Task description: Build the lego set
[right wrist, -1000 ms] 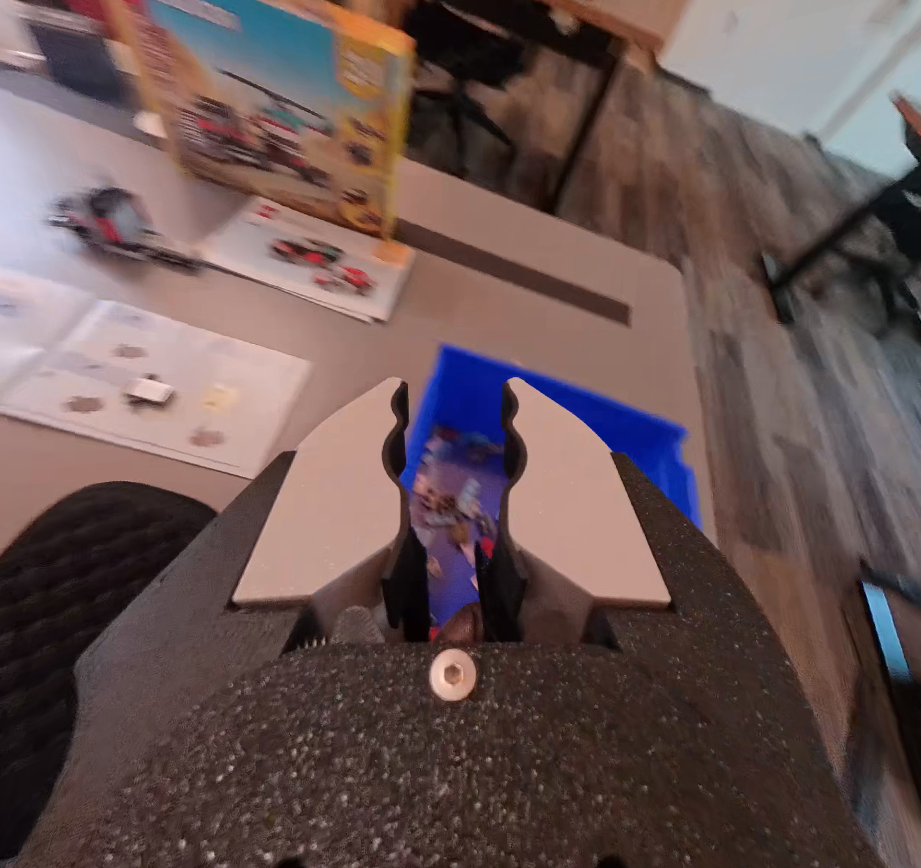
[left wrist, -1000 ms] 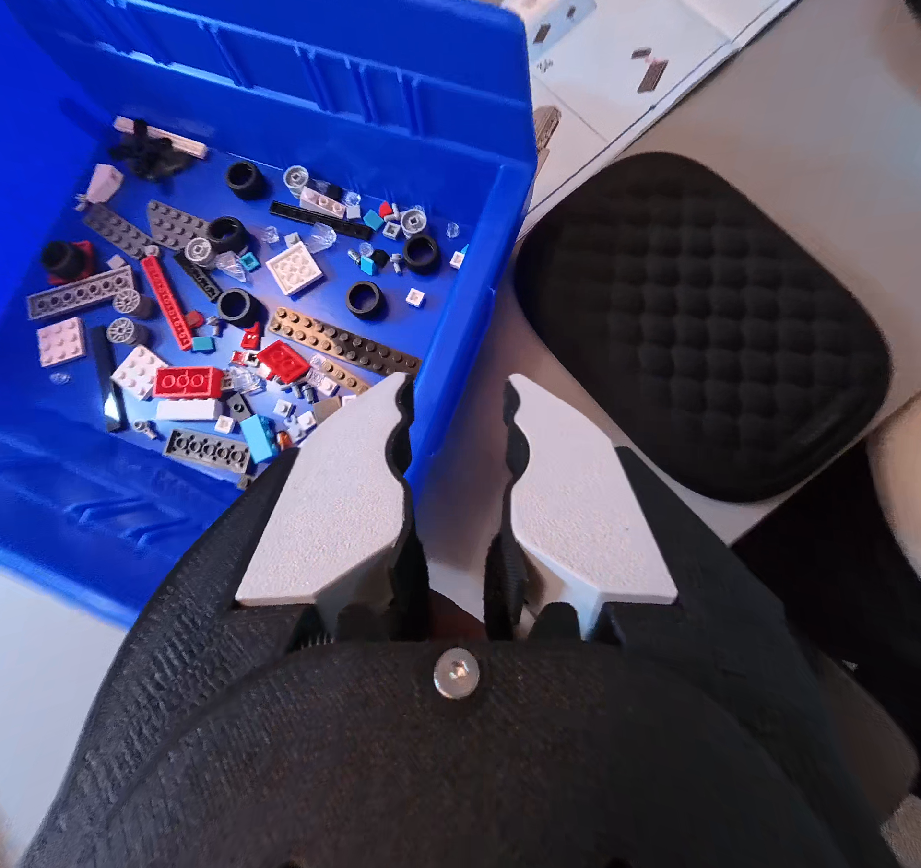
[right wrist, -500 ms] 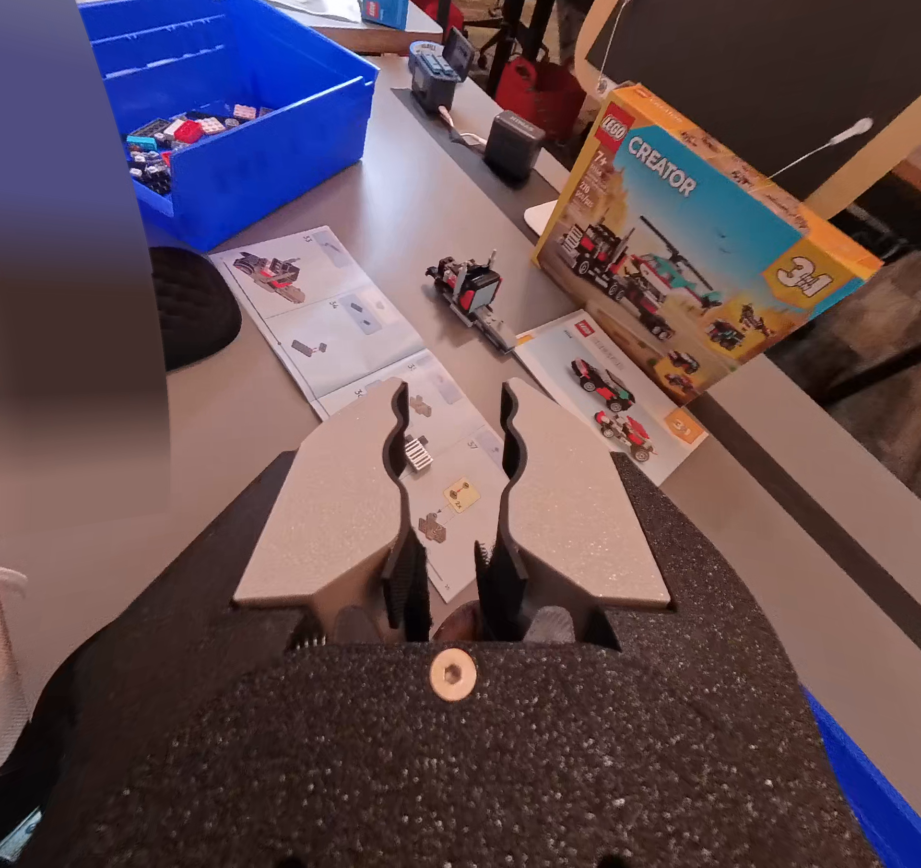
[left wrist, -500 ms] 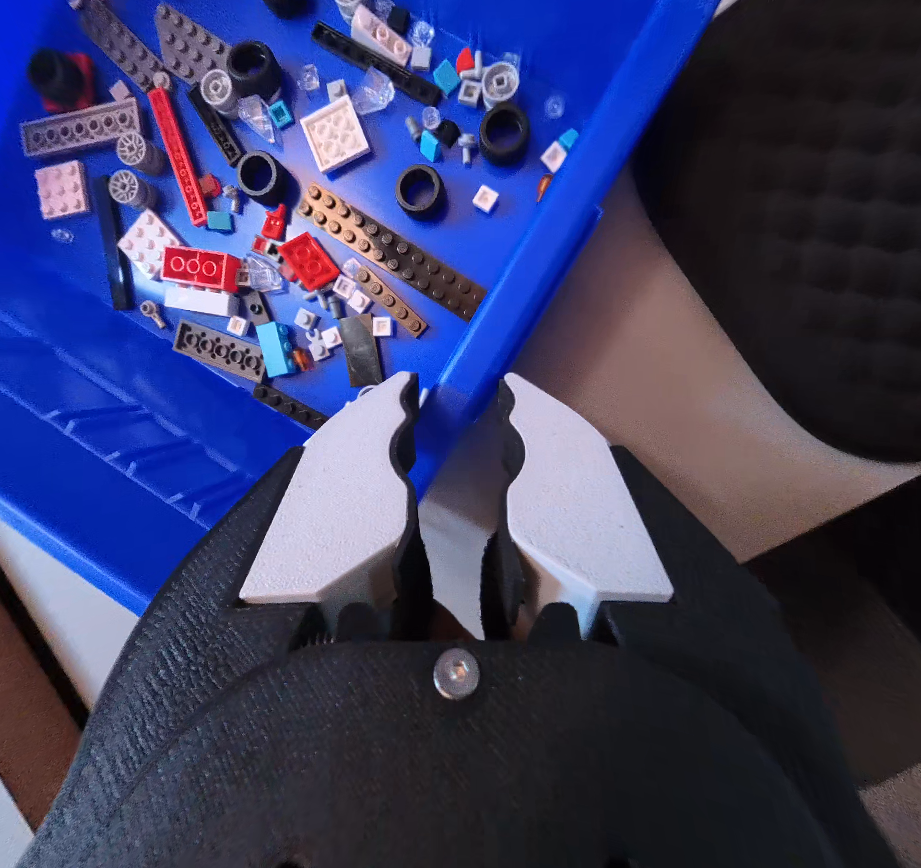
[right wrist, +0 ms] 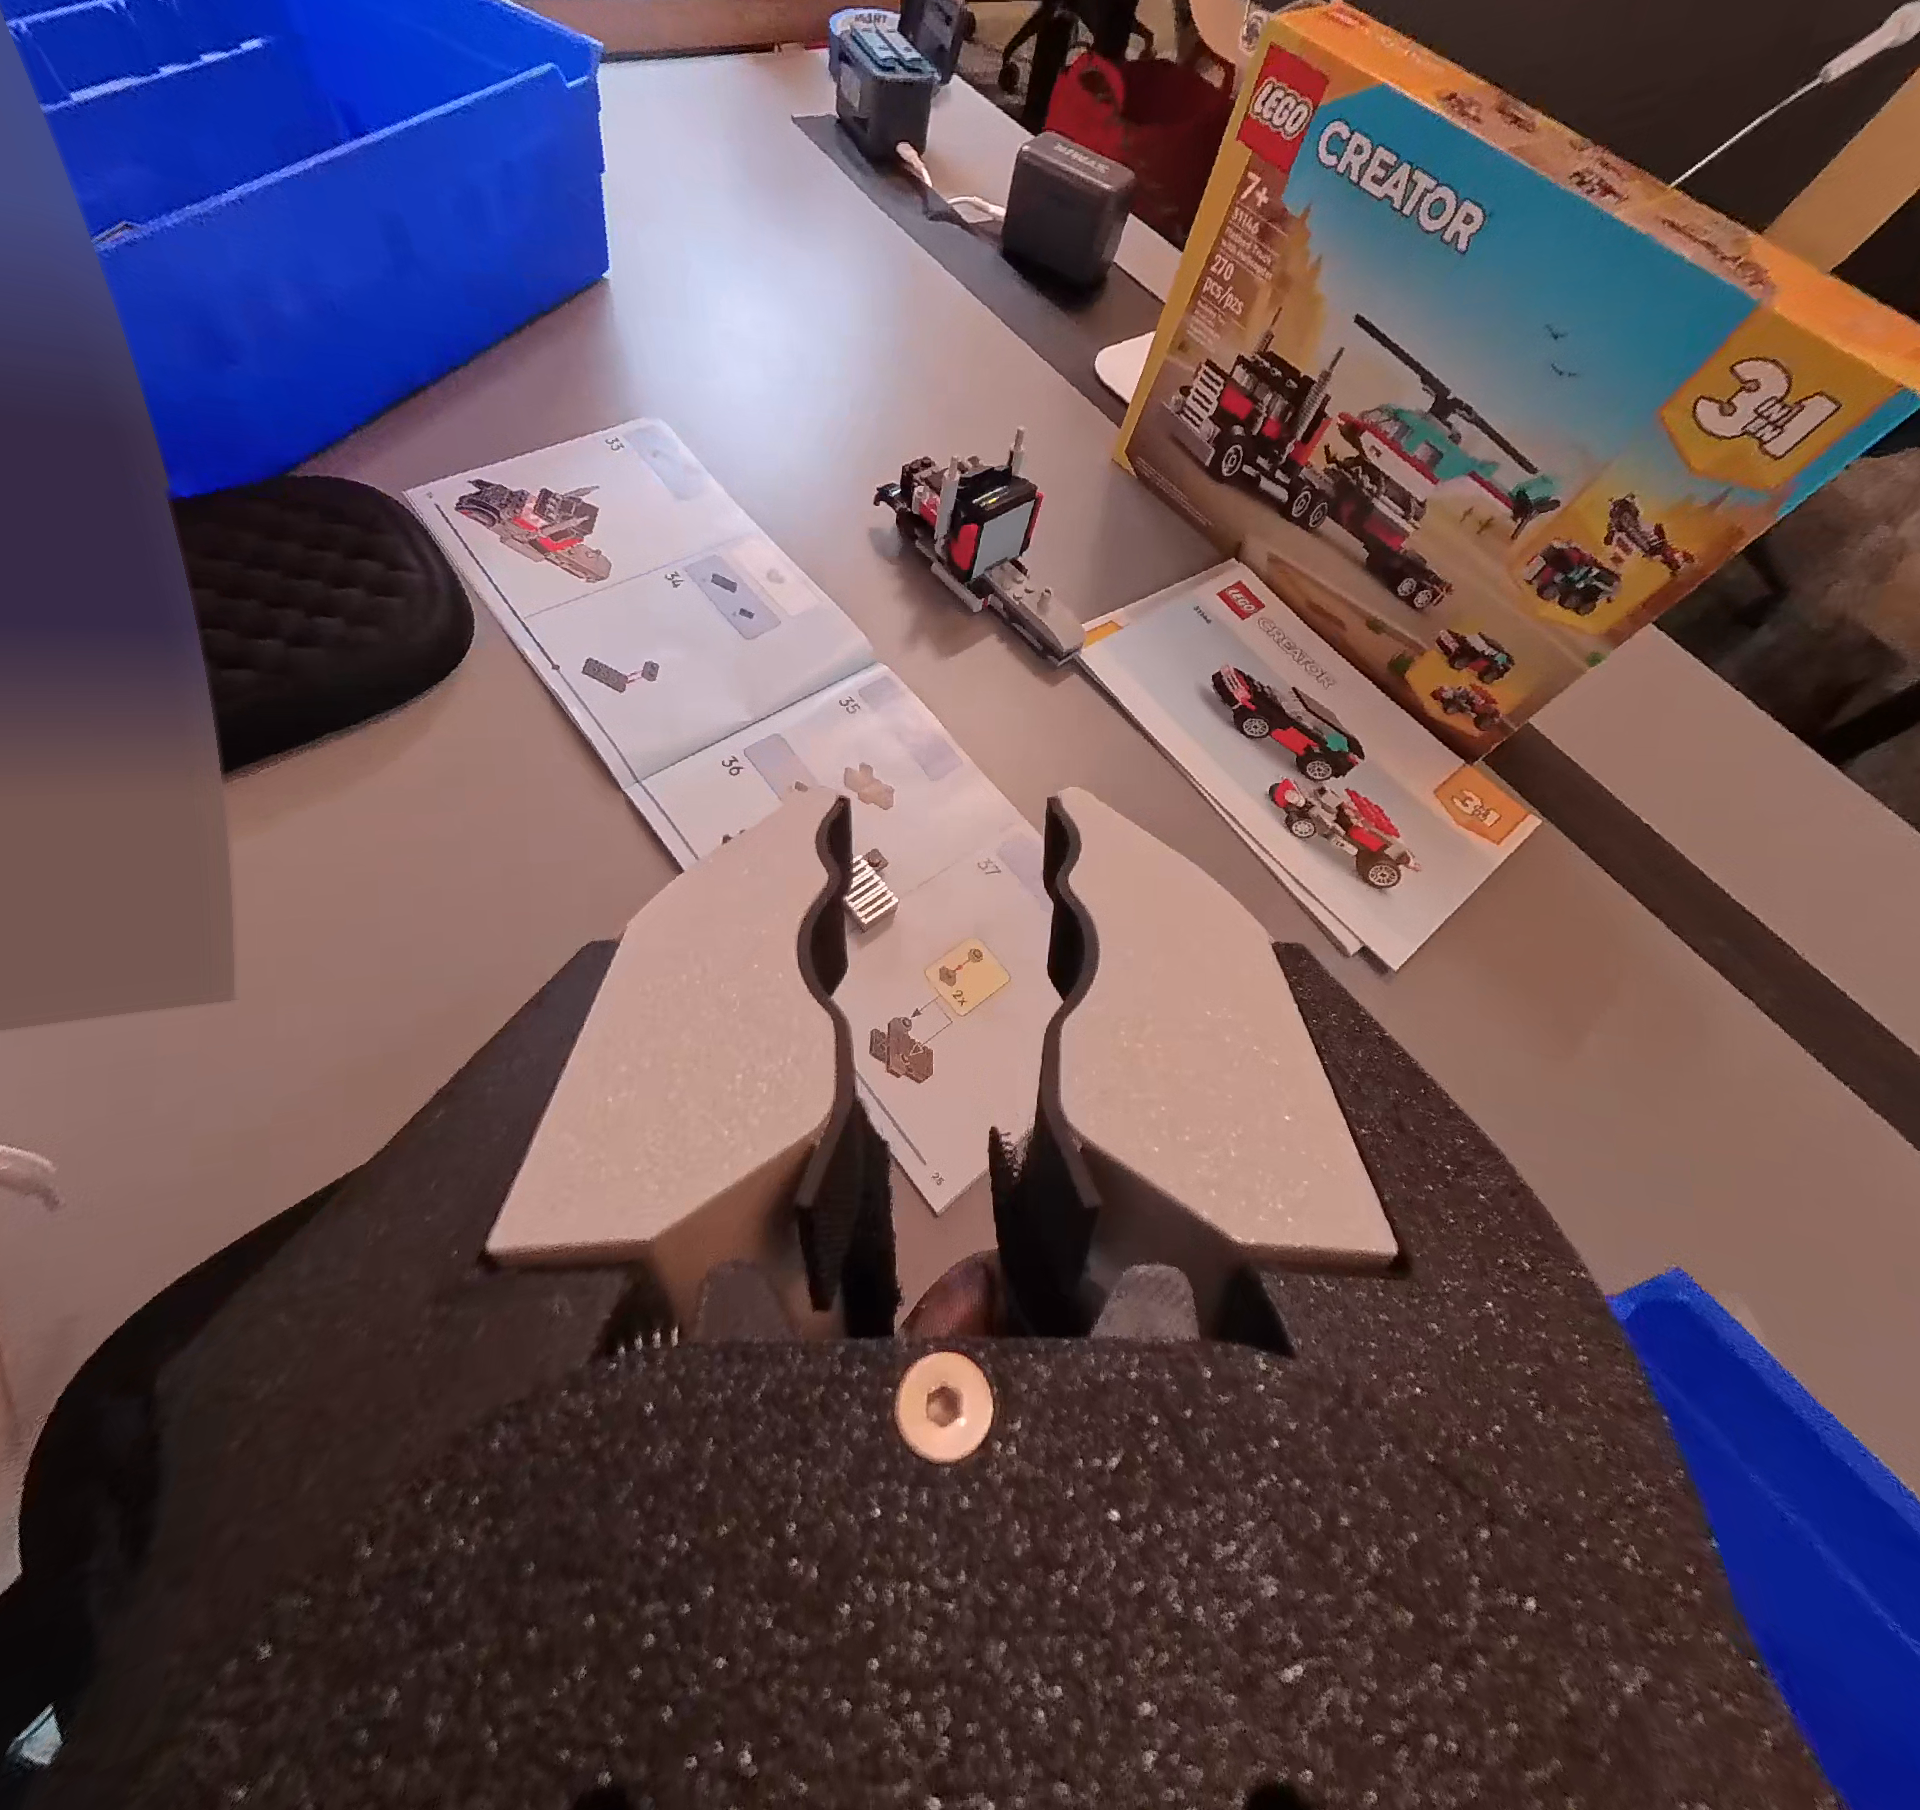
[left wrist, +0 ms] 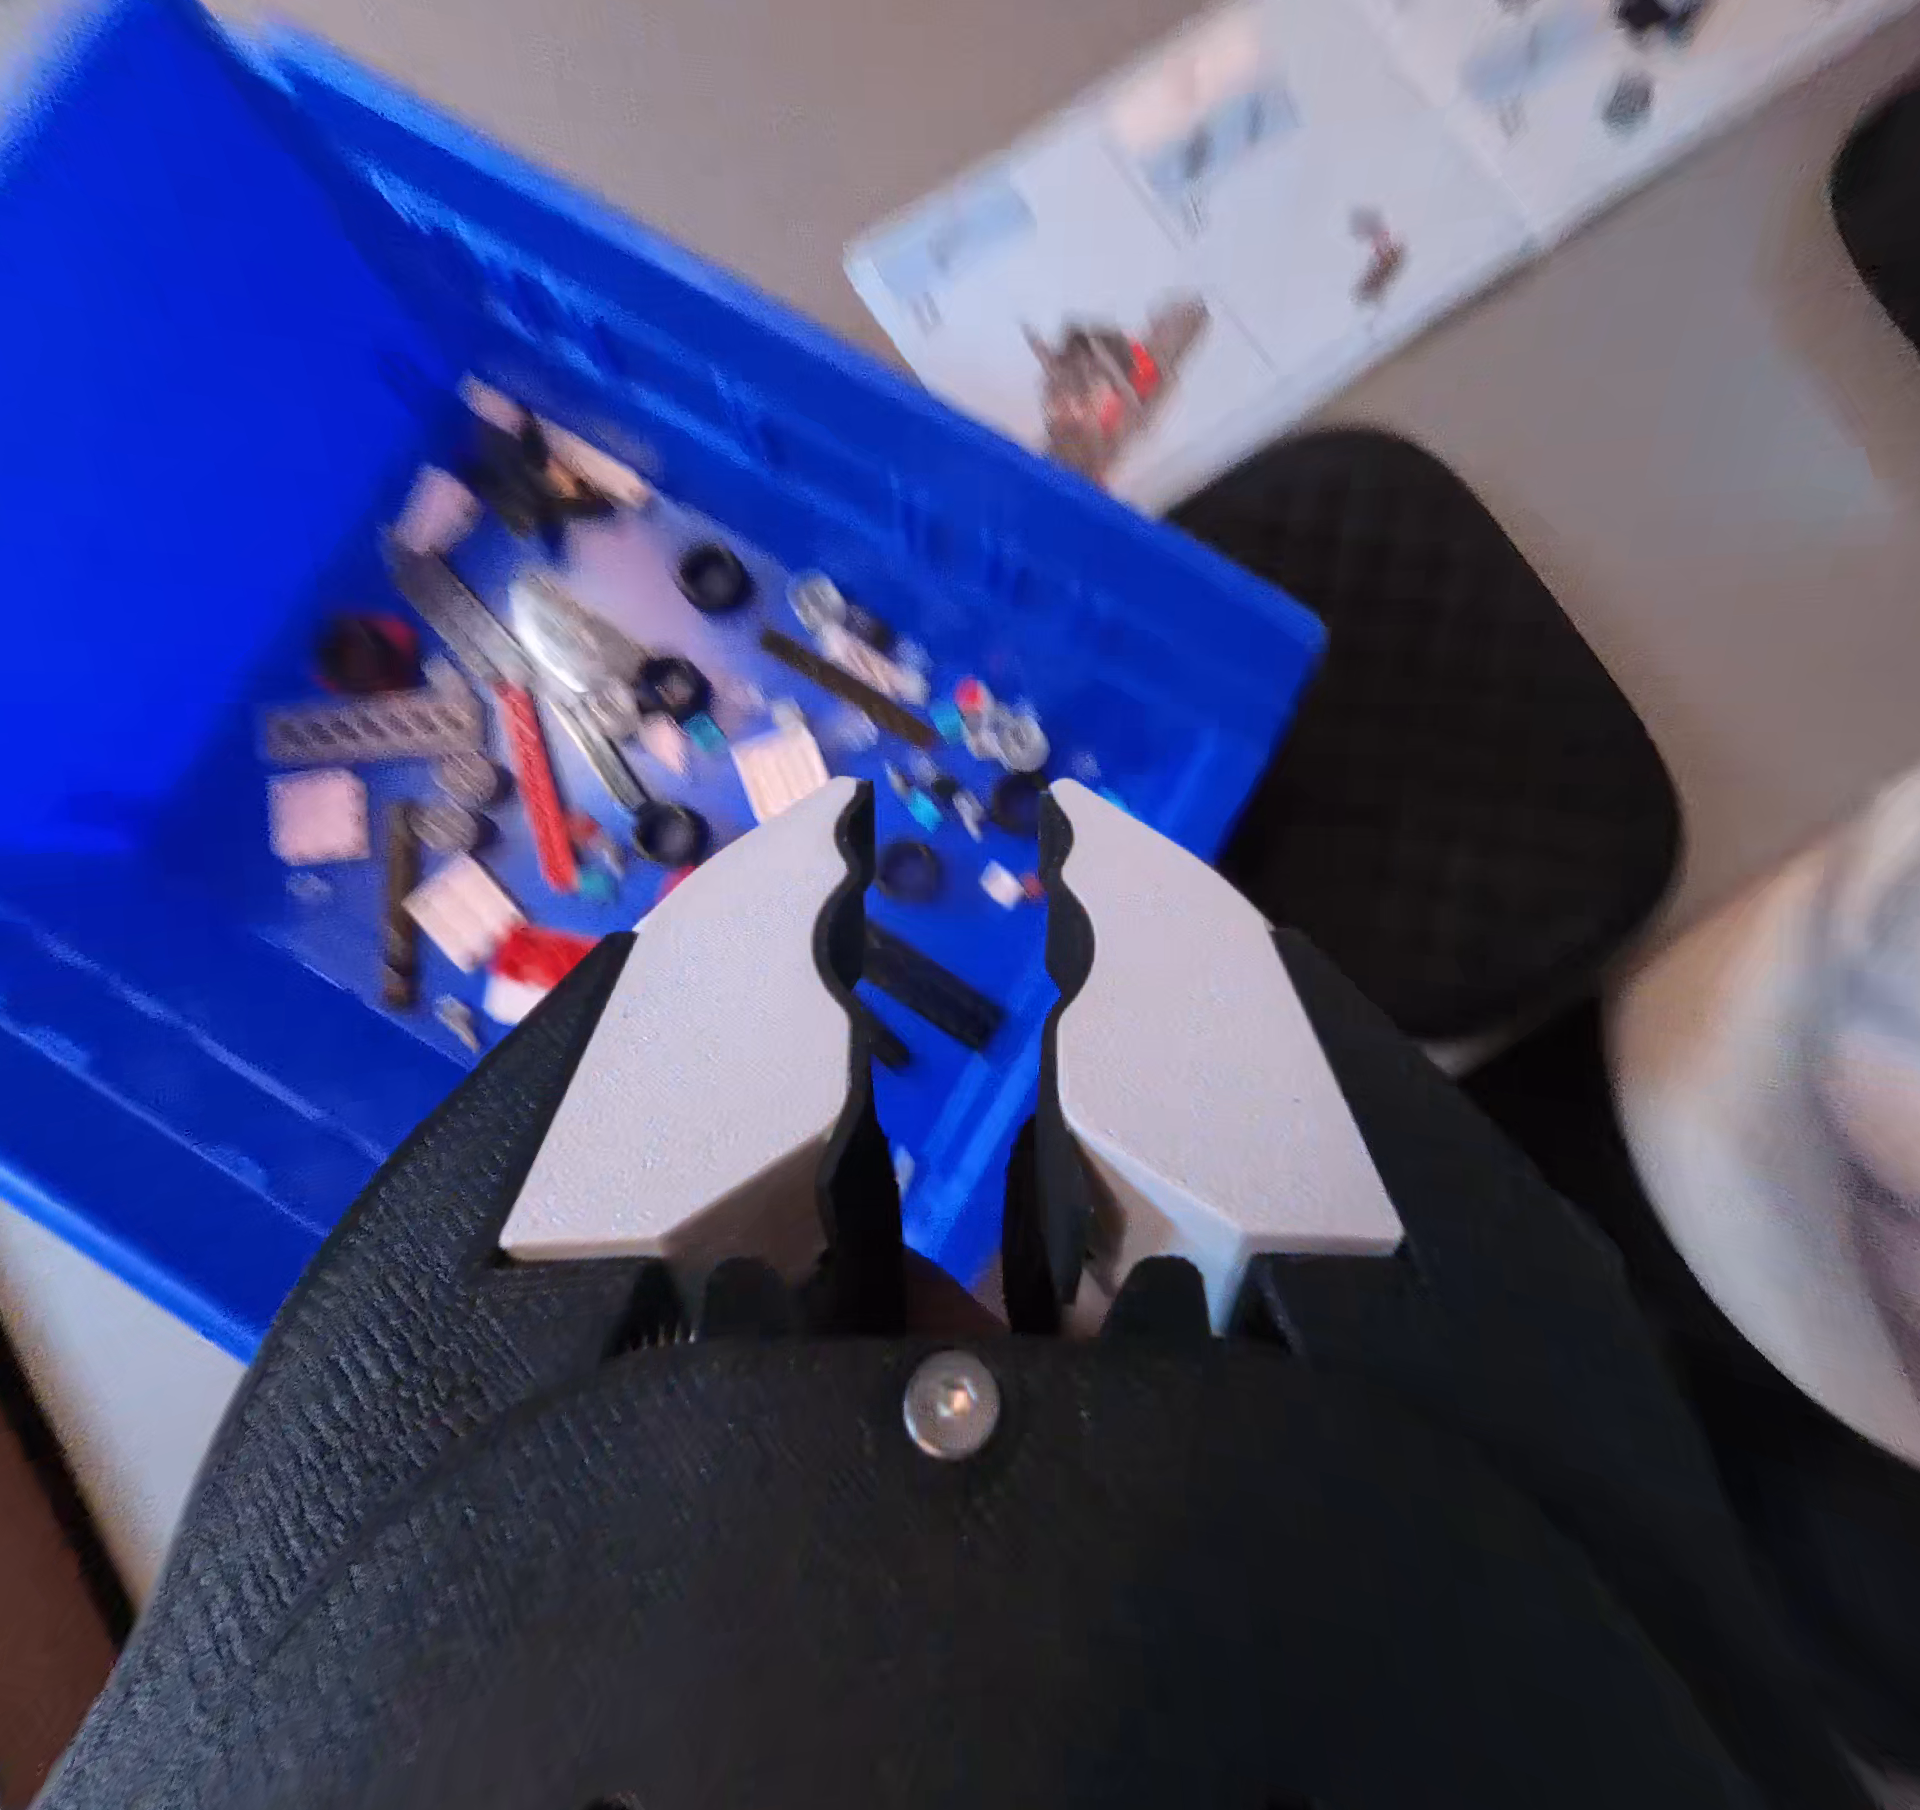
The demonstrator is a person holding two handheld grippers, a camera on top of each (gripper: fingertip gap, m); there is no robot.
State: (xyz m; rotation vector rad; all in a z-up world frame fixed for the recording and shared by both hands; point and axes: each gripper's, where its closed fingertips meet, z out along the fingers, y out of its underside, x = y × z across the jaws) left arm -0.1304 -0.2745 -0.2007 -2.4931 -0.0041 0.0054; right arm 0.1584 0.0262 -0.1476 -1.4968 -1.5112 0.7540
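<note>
Left tool (left wrist: 951,804) released, empty, above the blue plastic bin (left wrist: 1039,555) of loose lego pieces (left wrist: 540,784); view blurred. Right tool (right wrist: 945,815) released, empty, over the open paper instruction booklet (right wrist: 675,638) on the grey worktop (right wrist: 727,306). Half-built black-and-red lego truck (right wrist: 971,524) stands just beyond the booklet, near the colourful cardboard set box (right wrist: 1507,358). Black quilted pad (right wrist: 312,597) lies left of the booklet.

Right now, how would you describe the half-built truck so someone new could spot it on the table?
Find the tall set box standing at the table's far side. Just in front of it, between the open instruction booklet and a closed booklet, sits the half-built truck: the only assembled model, black and red with a grey rear frame.
</note>
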